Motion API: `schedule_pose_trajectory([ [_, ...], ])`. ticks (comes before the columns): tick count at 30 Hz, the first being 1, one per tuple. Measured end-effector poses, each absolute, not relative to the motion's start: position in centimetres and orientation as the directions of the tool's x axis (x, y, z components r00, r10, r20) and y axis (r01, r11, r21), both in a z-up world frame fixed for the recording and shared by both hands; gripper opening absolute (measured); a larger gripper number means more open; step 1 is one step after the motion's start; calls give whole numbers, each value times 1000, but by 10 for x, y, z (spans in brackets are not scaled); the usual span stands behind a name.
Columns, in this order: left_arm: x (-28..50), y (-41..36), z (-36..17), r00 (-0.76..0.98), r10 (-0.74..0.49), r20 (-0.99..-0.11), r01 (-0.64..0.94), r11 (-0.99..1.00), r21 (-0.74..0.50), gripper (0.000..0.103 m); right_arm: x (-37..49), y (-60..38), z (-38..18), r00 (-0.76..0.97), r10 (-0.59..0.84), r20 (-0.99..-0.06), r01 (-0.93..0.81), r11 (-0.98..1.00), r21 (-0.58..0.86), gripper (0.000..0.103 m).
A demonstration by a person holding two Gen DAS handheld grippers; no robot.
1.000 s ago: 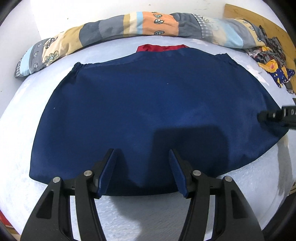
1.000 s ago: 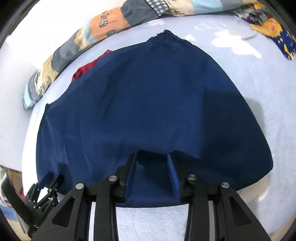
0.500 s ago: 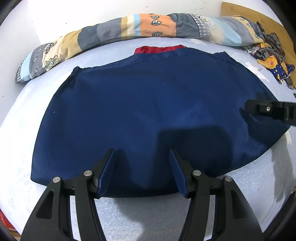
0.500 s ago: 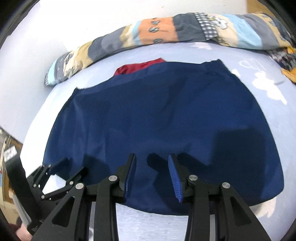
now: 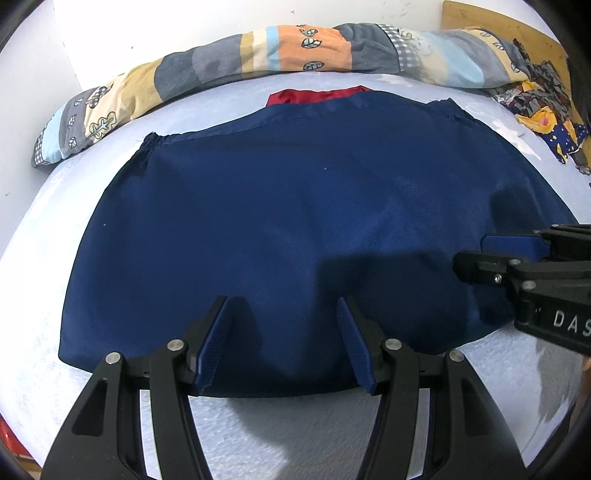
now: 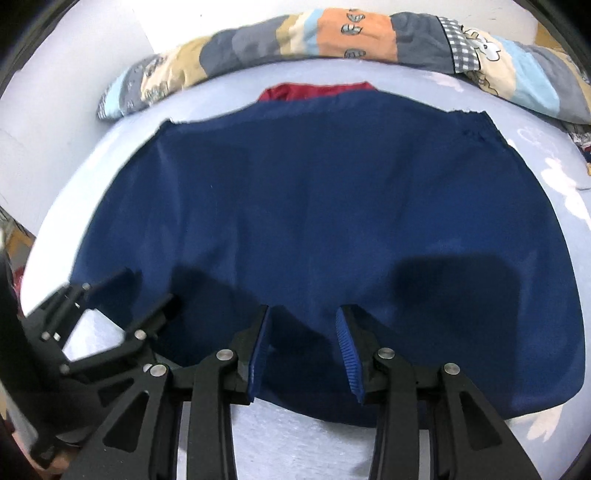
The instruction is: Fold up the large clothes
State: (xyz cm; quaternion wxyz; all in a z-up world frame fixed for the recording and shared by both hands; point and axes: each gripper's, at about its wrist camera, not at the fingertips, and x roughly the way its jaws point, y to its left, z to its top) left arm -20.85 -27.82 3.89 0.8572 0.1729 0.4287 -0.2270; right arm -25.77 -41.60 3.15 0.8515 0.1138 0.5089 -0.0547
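Note:
A large navy blue garment (image 5: 295,221) lies spread flat on the pale blue bed, folded, with a red piece (image 5: 317,96) showing at its far edge. It also fills the right wrist view (image 6: 325,221). My left gripper (image 5: 282,339) is open and empty, hovering over the garment's near hem. My right gripper (image 6: 303,347) is open and empty over the near hem too. The right gripper shows at the right edge of the left wrist view (image 5: 476,254). The left gripper shows at the lower left of the right wrist view (image 6: 147,291).
A rolled patchwork quilt (image 5: 258,59) lies along the far side of the bed (image 5: 44,258) against the white wall. A heap of patterned clothes (image 5: 546,118) sits at the far right by a wooden headboard (image 5: 480,16).
The right gripper has swung leftward and now faces the garment squarely, close beside the left gripper. The left gripper has barely moved. Both stayed open.

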Motion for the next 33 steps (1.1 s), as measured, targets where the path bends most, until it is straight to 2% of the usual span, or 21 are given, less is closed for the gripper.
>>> schedule_pose_trajectory([
  [5, -208, -279, 39, 530, -241, -813, 535, 839, 101, 58, -259, -418, 33, 475, 35, -879, 213, 965, 153, 40],
  [10, -201, -280, 49, 519, -262, -813, 532, 844, 67, 58, -260, -419, 51, 545, 21, -838, 203, 967, 156, 40],
  [15, -171, -278, 72, 599, -255, -759, 491, 866, 96, 58, -237, -426, 59, 602, 46, -797, 189, 962, 198, 40],
  [19, -134, -270, 54, 531, -189, -826, 442, 894, 80, 58, -215, -419, 42, 550, 112, -828, 148, 962, 229, 40],
  [22, -109, -253, 42, 478, -134, -868, 372, 926, 62, 58, -205, -422, 35, 510, 100, -855, 152, 967, 203, 38],
  [27, -88, -225, 45, 502, -28, -865, 257, 959, 118, 58, -204, -468, 37, 488, 44, -872, 301, 929, 216, 36],
  [31, -82, -207, 48, 466, -71, -882, 184, 983, 17, 58, -214, -527, 34, 434, -99, -895, 527, 834, 163, 36],
  [33, -84, -207, 51, 457, -97, -884, 184, 983, -13, 58, -221, -535, 43, 432, -183, -883, 580, 806, 116, 36],
])
